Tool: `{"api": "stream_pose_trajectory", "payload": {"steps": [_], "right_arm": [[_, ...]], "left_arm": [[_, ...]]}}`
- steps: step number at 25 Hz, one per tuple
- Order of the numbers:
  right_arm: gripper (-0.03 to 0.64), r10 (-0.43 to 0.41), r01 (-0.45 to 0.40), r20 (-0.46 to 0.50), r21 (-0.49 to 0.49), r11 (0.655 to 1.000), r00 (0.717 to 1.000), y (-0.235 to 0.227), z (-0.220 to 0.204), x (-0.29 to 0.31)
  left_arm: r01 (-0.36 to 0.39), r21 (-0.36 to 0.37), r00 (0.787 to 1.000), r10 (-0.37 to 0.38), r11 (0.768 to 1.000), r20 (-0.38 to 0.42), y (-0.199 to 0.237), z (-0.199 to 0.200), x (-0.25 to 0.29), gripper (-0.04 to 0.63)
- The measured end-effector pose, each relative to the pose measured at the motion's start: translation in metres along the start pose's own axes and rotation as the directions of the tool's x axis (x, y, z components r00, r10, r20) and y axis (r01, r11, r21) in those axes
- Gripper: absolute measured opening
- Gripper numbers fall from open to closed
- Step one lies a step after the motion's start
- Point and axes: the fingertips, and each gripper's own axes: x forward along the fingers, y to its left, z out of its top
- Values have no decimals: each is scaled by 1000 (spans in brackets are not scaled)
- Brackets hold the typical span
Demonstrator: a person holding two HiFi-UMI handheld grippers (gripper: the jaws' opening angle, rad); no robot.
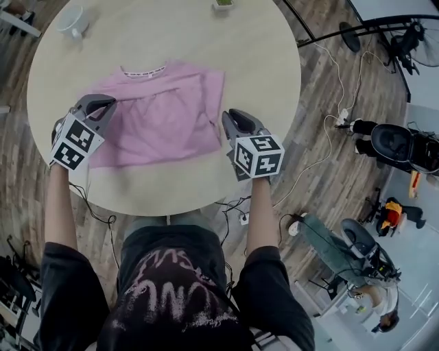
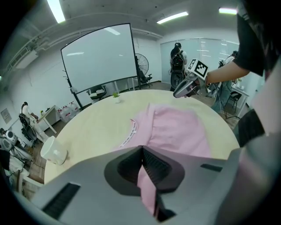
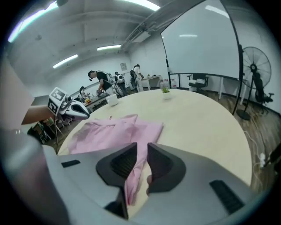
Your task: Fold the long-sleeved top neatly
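Note:
A pink long-sleeved top point(image 1: 164, 116) lies partly folded on the round pale table point(image 1: 260, 62), neckline at the far side. My left gripper point(image 1: 110, 103) is at the top's left edge. In the left gripper view its jaws point(image 2: 141, 149) are shut on a strip of the pink fabric point(image 2: 175, 129), which hangs down between the pads. My right gripper point(image 1: 230, 118) is at the top's right edge. In the right gripper view its jaws point(image 3: 142, 147) stand a little apart, and a fold of the top point(image 3: 109, 132) runs through the gap without being pinched.
A white cup point(image 1: 72, 20) stands at the table's far left and a small potted plant point(image 1: 223, 4) at its far edge. Cables trail over the wooden floor to the right of the table. A fan point(image 3: 254, 70) and a screen stand beyond the table; people work in the background.

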Motion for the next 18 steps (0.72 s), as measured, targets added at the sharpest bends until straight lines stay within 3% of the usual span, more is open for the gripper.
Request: {"api": "stream_pose_trajectory", "payload": {"steps": [4, 9, 18], "right_arm": [[208, 127, -125, -3, 163, 979, 992, 10, -19, 0], [296, 209, -197, -45, 194, 961, 977, 19, -26, 15], [308, 254, -219, -109, 262, 940, 961, 23, -34, 42]], "left_arm": [[-12, -22, 1000, 12, 1000, -24, -38, 3, 5, 11], [-30, -66, 998, 26, 997, -52, -74, 1, 3, 11], [-88, -111, 988, 73, 990, -135, -100, -19, -18, 11]]}}
